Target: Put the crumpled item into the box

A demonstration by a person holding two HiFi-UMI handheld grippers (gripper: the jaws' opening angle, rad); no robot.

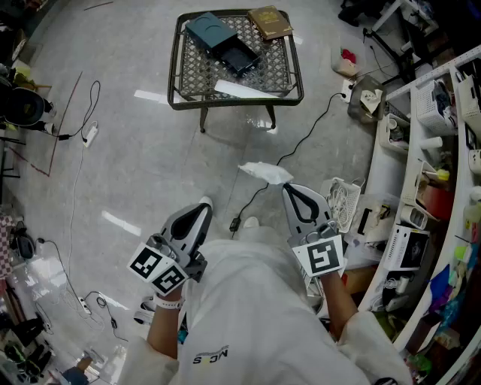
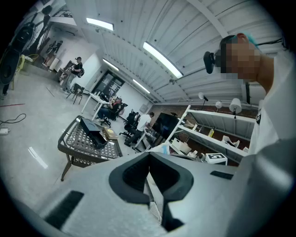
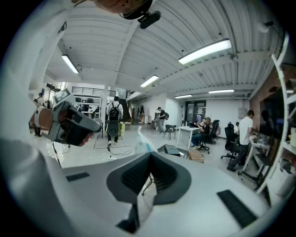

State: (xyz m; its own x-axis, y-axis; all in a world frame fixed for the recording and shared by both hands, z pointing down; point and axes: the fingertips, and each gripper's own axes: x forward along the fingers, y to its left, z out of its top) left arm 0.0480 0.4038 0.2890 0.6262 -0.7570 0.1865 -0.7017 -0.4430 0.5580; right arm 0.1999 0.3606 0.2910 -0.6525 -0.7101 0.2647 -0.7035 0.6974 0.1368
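Observation:
A white crumpled item (image 1: 264,173) hangs in the air above the floor, and my right gripper (image 1: 287,186) is shut on its near edge. In the right gripper view the item (image 3: 143,141) sticks up past the shut jaws of the right gripper (image 3: 150,156). My left gripper (image 1: 204,203) is held lower left of it, shut and holding nothing; its jaws meet in the left gripper view (image 2: 149,157). A black open box (image 1: 225,41) lies on a small mesh table (image 1: 176,71) farther ahead. The box (image 2: 92,132) also shows in the left gripper view.
A brown book (image 1: 269,21) and a flat white sheet (image 1: 244,89) share the table. Cables and a power strip (image 1: 90,134) trail over the grey floor. Cluttered white shelves (image 1: 443,150) run along the right, with a white wire basket (image 1: 344,197) at their foot.

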